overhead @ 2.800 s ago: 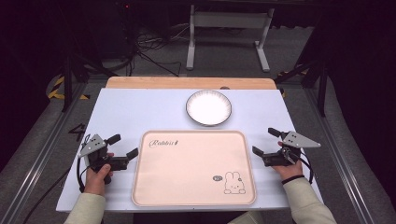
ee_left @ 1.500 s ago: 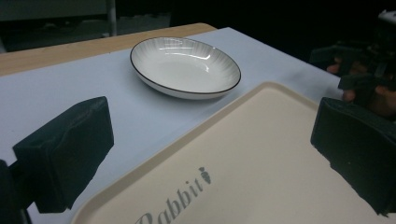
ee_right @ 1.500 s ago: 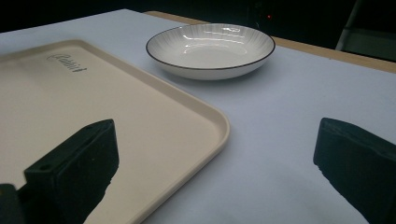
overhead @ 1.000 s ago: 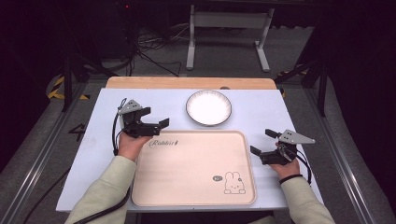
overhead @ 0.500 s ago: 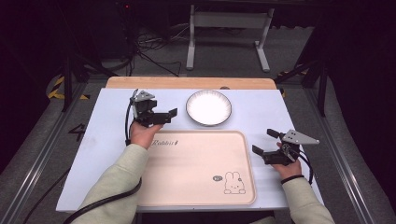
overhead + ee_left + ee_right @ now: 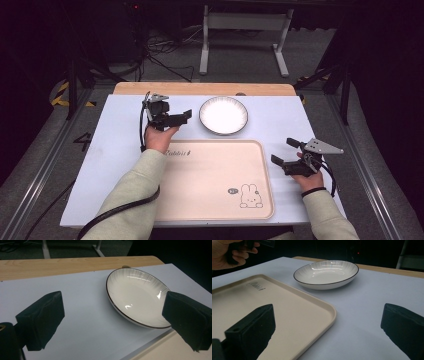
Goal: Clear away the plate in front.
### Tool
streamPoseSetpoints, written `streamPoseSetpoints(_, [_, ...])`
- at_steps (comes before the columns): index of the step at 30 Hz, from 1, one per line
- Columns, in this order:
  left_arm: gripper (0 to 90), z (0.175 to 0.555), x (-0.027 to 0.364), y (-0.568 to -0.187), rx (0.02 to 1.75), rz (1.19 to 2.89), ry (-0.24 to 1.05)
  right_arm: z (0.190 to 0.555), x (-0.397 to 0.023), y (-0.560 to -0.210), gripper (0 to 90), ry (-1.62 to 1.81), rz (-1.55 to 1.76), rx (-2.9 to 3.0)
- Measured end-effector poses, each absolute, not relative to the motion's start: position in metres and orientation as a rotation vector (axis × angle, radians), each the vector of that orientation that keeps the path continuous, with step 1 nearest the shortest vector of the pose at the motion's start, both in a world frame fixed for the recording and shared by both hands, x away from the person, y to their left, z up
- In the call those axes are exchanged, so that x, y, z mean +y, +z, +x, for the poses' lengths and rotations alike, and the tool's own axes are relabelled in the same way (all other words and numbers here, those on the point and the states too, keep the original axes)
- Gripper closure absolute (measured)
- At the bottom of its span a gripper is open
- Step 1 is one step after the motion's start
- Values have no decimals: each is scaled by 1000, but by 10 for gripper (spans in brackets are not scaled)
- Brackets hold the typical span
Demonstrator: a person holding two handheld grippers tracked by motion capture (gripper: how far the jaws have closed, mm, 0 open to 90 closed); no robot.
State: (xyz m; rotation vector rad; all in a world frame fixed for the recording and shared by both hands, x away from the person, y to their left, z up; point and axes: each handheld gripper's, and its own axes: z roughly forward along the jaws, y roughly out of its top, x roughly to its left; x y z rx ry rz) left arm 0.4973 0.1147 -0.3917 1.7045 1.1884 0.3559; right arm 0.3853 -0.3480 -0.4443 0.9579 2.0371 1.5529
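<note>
Plate [image 6: 223, 115], white with a thin dark rim, sits on the pale sheet that covers the table [image 6: 115, 165], toward the far edge and near the middle, in the high view. A cream tray [image 6: 210, 175] with a small rabbit print lies nearer the person, just in front of the plate and not touching it. The left gripper [image 6: 185, 117] is held above the table just left of the plate, its jaws pointing toward the dish and standing apart with nothing between them. The right gripper [image 6: 285, 152] hovers at the tray's right edge, its jaws spread wide and empty; a grey three-cornered plate tops it.

From the left gripper view, the plate [image 6: 137, 300] lies ahead and to the right, shallow and glossy, with fine ribbing around its inner wall. The gripper's two black jaws rise at either side, wide apart, and the right one overlaps the dish's near edge in the picture; whether it touches cannot be told. A corner of the tray [image 6: 162, 350] shows at the bottom right.

From the right gripper view, the plate [image 6: 327, 273] stands beyond the tray's rounded corner [image 6: 322, 312]. The black jaws are far apart, holding nothing. The person's other hand [image 6: 229, 252] shows at the top left.
</note>
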Motion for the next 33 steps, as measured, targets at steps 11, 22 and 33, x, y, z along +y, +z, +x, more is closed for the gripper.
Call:
streamPoseSetpoints(11, [91,512,100,-393,1303,1728,395,387,-337,-449,0,1488,916,2120])
streamPoseSetpoints(22, [124,529,84,-394,1362,1749,358,387,-334,-450,0,1473,906,2136])
streamPoseSetpoints(33, [294,544,70,-402,1387,1735,255,386,-336,-448,0,1507,904,2124])
